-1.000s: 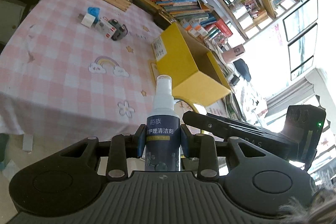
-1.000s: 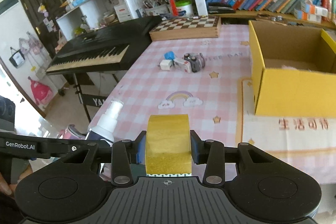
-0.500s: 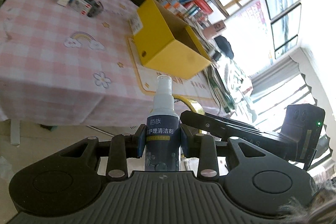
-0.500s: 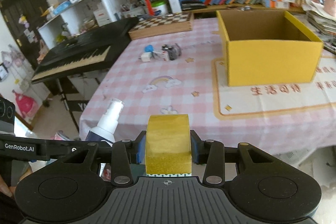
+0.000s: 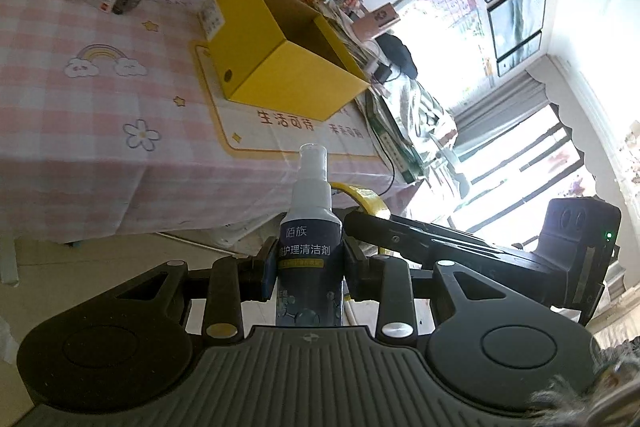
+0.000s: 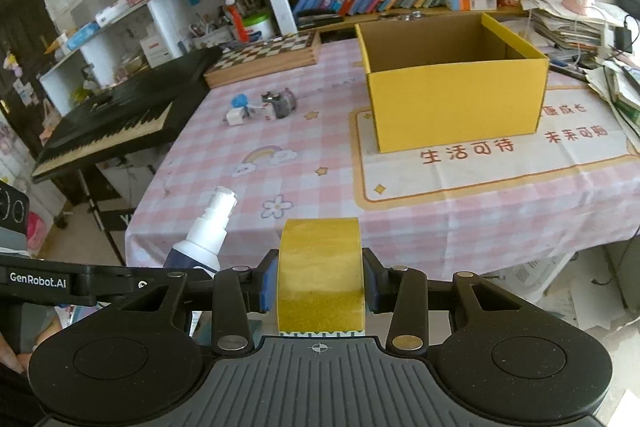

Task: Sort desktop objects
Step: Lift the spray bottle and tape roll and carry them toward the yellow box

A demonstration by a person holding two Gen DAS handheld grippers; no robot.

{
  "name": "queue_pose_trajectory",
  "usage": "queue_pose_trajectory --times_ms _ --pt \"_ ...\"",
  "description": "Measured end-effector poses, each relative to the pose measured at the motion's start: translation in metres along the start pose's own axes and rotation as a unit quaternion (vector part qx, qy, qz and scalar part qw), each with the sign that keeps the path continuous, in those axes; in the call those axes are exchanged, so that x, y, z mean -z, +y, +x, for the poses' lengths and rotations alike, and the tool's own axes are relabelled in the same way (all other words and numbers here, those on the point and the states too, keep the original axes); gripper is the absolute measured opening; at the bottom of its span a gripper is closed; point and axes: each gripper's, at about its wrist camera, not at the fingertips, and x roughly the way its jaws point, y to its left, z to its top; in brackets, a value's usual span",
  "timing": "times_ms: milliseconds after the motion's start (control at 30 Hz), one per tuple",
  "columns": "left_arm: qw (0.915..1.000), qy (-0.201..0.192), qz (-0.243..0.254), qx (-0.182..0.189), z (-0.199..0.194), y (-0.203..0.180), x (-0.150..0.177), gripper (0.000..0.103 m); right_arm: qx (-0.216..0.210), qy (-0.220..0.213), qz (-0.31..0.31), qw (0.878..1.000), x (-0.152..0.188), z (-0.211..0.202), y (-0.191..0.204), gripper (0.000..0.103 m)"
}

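Note:
My left gripper (image 5: 310,269) is shut on a dark blue spray bottle (image 5: 311,259) with a white nozzle, held upright off the table's front edge; the bottle also shows in the right wrist view (image 6: 202,243). My right gripper (image 6: 320,287) is shut on a roll of yellow tape (image 6: 320,275), whose edge shows in the left wrist view (image 5: 366,201). An open yellow cardboard box (image 6: 452,95) stands on a printed mat on the pink checked table (image 6: 248,131); it also shows in the left wrist view (image 5: 280,67). Both grippers are in front of the table, below its edge.
A cluster of small objects (image 6: 262,105), white, blue and dark grey, lies on the table's far left. A wooden chessboard (image 6: 264,57) lies behind it. A black keyboard (image 6: 116,115) stands left of the table. Piled papers (image 6: 588,31) lie right of the box. Bookshelves line the back.
Both grippers have pulled back from the table and swung right, still holding the bottle and the tape. The yellow box now sits more centrally in both views.

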Motion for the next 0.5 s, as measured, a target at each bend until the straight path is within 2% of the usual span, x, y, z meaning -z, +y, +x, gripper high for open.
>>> queue_pose_trajectory --times_ms 500 --pt "0.9991 0.027 0.026 0.018 0.051 -0.031 -0.019 0.030 0.019 -0.011 0.028 0.999 -0.009 -0.010 -0.049 0.041"
